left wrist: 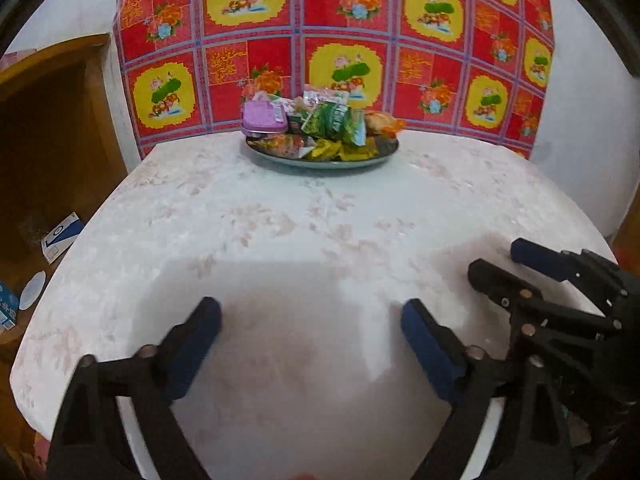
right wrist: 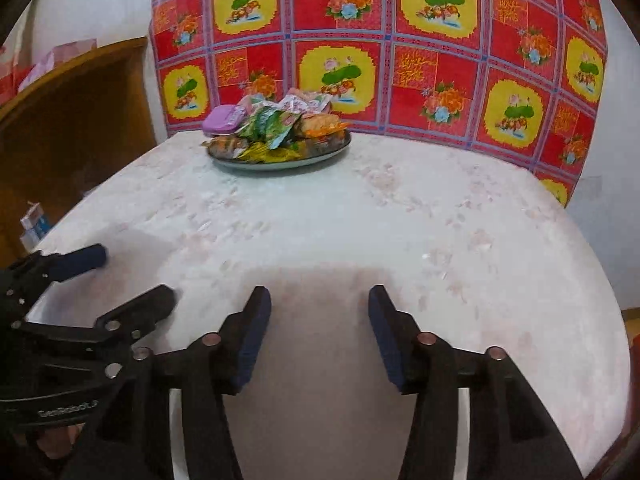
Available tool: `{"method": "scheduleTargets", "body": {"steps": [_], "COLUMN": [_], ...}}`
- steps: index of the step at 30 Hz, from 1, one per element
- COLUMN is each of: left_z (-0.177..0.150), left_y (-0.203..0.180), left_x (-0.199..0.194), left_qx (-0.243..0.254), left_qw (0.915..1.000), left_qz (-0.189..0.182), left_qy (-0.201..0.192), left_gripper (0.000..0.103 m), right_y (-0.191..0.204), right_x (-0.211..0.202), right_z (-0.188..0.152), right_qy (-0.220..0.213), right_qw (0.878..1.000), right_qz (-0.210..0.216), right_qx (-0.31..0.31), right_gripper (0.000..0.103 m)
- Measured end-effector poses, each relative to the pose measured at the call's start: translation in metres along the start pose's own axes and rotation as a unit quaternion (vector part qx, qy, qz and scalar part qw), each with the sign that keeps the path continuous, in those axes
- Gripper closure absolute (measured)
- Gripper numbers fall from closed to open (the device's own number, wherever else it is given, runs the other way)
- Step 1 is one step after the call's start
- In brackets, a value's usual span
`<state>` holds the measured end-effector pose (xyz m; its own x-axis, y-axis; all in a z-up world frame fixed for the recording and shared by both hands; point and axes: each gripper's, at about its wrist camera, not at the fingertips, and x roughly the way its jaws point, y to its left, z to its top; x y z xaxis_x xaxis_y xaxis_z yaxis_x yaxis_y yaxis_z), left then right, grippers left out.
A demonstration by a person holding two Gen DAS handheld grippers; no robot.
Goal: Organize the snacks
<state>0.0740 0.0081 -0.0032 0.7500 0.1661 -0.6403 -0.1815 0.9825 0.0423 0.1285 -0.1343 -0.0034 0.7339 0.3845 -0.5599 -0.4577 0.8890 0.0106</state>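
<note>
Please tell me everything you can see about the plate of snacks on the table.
The plate is round, shallow and dark grey-green, perhaps metal. It stands flat at the far side of the white table, near the red and yellow flowered cloth. Snacks are heaped on it: green packets, yellow packets, an orange packet and a purple tin at its left. Neither gripper touches it.

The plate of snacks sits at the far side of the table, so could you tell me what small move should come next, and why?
Probably ease the left tongs forward toward the plate. Both the left and the right tongs are open and empty above the near part of the table, while the purple tin and the green packets all lie piled far ahead on the plate.
</note>
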Motion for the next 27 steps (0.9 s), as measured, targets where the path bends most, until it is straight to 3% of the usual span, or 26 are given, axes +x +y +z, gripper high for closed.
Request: {"method": "scheduleTargets", "body": {"steps": [11,27], "left_z": [-0.006,-0.008], "left_y": [0.003,0.003], "left_x": [0.002,0.001], "left_qx": [-0.001,-0.002], "left_qw": [0.9994,0.9990], "left_qz": [0.000,0.001], "left_qy": [-0.036,-0.046], "left_gripper": [0.001,0.001], "right_y": [0.004,0.002], "right_x": [0.003,0.001], "right_z": [-0.003,-0.016], "right_qy": [-0.011,-0.059], "right_qw": [1.000,0.998], "right_qz": [-0.020,-0.020], "right_qx": [0.004,0.014], "right_gripper": [0.051,0.051]}}
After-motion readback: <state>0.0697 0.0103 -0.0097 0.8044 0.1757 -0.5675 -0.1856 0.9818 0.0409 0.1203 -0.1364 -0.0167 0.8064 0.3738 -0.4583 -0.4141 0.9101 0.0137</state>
